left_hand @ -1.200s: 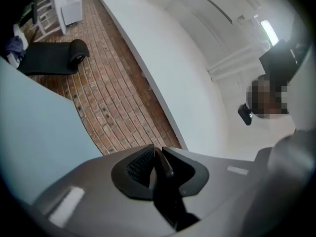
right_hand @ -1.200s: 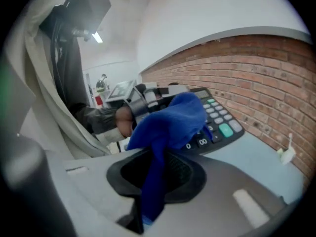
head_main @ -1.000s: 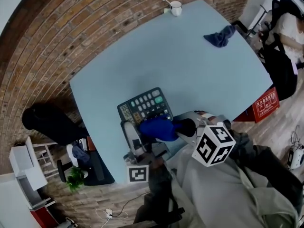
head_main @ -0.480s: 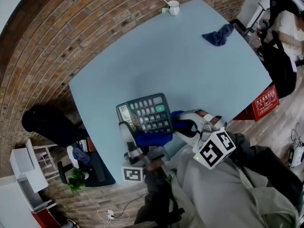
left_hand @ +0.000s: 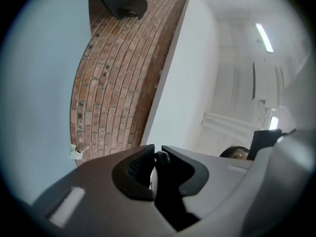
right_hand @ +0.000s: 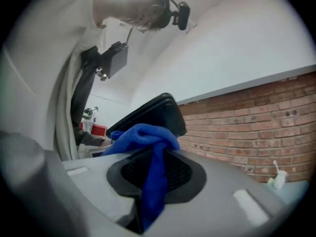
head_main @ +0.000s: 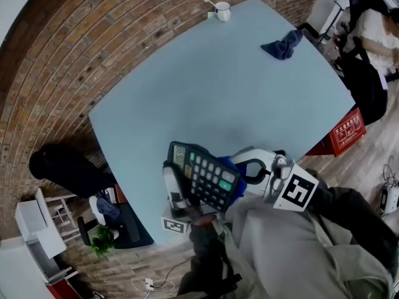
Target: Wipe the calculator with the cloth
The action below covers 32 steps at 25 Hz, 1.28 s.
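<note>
In the head view the dark calculator (head_main: 206,174) is off the light blue table (head_main: 218,92) near its front edge, tilted with its keys facing up-right. My left gripper (head_main: 176,195) holds its lower left edge; in the left gripper view the jaws (left_hand: 155,164) are shut on that thin dark edge. My right gripper (head_main: 240,170) is just right of the calculator, shut on a bright blue cloth (head_main: 232,166). In the right gripper view the cloth (right_hand: 148,137) hangs bunched between the jaws, with the calculator's dark body (right_hand: 158,113) directly behind it.
A white cup (head_main: 222,10) with a spoon stands at the table's far corner. A second dark blue cloth (head_main: 282,44) lies near the far right edge. A red box (head_main: 346,134) sits on the floor to the right, and a person stands beyond it.
The calculator lay flat on the table; now it is lifted and tipped up in my left gripper. My right gripper has risen with the cloth, from over the keys to the calculator's right side.
</note>
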Each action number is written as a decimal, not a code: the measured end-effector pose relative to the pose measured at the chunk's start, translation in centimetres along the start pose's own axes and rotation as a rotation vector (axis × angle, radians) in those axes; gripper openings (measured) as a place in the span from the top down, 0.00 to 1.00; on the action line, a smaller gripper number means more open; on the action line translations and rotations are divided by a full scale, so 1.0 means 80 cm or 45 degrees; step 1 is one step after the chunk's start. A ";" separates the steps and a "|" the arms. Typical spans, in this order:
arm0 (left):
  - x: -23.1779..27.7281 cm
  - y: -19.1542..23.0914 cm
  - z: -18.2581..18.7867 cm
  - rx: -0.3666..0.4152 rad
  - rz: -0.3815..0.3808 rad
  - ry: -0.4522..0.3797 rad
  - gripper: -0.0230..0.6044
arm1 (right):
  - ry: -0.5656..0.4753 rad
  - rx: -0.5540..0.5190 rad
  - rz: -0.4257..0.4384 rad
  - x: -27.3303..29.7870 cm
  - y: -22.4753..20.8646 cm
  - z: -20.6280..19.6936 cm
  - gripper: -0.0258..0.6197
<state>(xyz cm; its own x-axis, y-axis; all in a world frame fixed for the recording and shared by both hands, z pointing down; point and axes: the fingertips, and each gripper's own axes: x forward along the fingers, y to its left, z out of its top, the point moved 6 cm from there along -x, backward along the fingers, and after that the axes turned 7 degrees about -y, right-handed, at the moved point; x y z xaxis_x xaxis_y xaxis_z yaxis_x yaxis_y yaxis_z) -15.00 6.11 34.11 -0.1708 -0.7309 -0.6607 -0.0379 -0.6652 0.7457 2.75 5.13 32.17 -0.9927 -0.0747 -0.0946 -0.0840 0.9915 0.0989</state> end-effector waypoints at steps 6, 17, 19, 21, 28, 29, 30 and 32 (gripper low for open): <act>-0.003 -0.001 -0.003 -0.109 -0.035 0.097 0.90 | -0.008 -0.129 -0.057 0.003 -0.038 0.010 0.86; -0.007 0.007 -0.020 -0.155 0.029 0.199 0.90 | 0.162 -0.259 0.016 0.053 -0.055 -0.013 0.86; -0.009 0.008 -0.018 -0.119 0.054 0.197 0.90 | 0.155 -0.267 -0.007 0.055 -0.056 -0.012 0.86; -0.011 0.009 -0.017 -0.083 0.060 0.189 0.90 | 0.174 -0.283 -0.022 0.048 -0.054 -0.011 0.86; -0.021 0.027 0.015 0.024 0.185 0.051 0.89 | 0.168 -0.180 0.144 0.011 0.024 -0.018 0.86; -0.022 0.029 0.018 0.021 0.190 0.039 0.89 | 0.169 -0.205 0.166 0.013 0.033 -0.017 0.86; -0.022 0.030 0.021 0.014 0.189 0.027 0.89 | 0.171 -0.234 0.164 0.014 0.036 -0.017 0.86; -0.023 0.029 0.025 0.023 0.184 0.021 0.89 | 0.161 -0.270 0.089 0.014 0.017 -0.016 0.86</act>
<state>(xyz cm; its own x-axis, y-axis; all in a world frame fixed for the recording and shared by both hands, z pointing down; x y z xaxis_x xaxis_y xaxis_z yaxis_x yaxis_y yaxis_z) -16.76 6.26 37.22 -0.1593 -0.8212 -0.5479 -0.0322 -0.5504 0.8343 1.41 6.23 33.48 -0.9985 -0.0326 0.0430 -0.0178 0.9512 0.3079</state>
